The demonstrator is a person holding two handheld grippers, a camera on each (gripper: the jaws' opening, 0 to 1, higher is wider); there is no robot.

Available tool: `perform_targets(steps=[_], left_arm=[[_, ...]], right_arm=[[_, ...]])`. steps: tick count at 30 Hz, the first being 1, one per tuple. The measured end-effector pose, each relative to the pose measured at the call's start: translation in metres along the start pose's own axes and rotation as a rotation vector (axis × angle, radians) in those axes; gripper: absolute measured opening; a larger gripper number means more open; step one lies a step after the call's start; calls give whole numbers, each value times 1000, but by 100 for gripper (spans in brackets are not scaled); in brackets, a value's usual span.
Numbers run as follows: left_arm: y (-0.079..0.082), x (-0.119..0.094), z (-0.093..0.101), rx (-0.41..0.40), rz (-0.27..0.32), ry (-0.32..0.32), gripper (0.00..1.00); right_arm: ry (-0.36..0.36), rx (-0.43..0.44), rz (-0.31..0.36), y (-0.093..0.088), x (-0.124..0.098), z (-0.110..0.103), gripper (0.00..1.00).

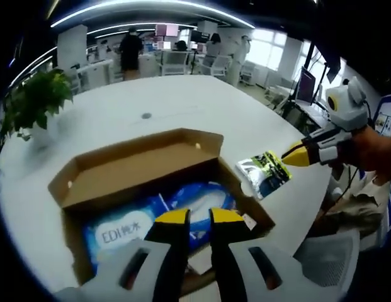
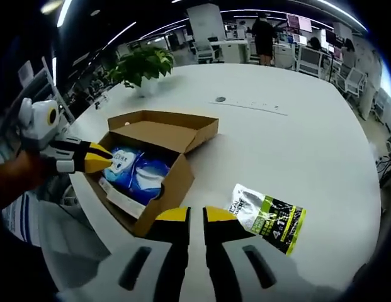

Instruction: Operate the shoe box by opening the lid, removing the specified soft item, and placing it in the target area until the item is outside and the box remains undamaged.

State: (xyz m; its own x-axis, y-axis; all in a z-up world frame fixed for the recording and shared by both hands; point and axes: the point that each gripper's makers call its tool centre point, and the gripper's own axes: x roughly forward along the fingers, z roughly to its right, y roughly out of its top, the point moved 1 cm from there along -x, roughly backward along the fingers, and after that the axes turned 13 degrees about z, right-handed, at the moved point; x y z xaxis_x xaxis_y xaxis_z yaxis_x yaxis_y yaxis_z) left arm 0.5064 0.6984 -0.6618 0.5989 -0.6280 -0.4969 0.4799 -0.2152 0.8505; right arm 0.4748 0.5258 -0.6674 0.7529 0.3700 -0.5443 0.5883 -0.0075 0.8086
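Cardboard shoe box [image 1: 145, 170] [image 2: 151, 167], brown, lid folded back and standing open, set on a broad white round counter [image 1: 151, 104] [image 2: 296, 145] near its edge. Contents: a soft blue-and-white pack [image 1: 151, 220] [image 2: 137, 171] with printed lettering, lying flat inside the box. One silver pouch with a green and black label [image 1: 266, 173] [image 2: 271, 217], flat on the counter just beside the box, apart from it. Left gripper [image 1: 192, 219] [image 2: 102, 158], yellow-tipped, poised over the near rim of the box above the blue pack; jaws narrow, a small gap between the tips, nothing held. Right gripper [image 2: 196, 215] [image 1: 294, 155], yellow-tipped, hanging over bare counter between box and pouch in its own view; jaws close together, nothing between them; in the left gripper view its tip sits just beside the pouch, contact not discernible. Potted green plant [image 1: 34, 100] [image 2: 143, 66] at the counter's far side. Small round dark fitting [image 1: 146, 116] [image 2: 220, 99] in the countertop. Beyond: office desks, chairs, monitors, a person [image 1: 130, 50] [image 2: 266, 34] standing in dark clothing
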Motion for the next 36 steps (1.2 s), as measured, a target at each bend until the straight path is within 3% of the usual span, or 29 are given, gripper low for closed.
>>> perform_targets(steps=[15, 36], left_arm=[[-13, -18, -38, -50, 6, 48, 9], [-27, -34, -70, -95, 11, 97, 9]], right_arm=[[61, -43, -28, 6, 31, -41, 6], [138, -87, -73, 6, 66, -88, 6]])
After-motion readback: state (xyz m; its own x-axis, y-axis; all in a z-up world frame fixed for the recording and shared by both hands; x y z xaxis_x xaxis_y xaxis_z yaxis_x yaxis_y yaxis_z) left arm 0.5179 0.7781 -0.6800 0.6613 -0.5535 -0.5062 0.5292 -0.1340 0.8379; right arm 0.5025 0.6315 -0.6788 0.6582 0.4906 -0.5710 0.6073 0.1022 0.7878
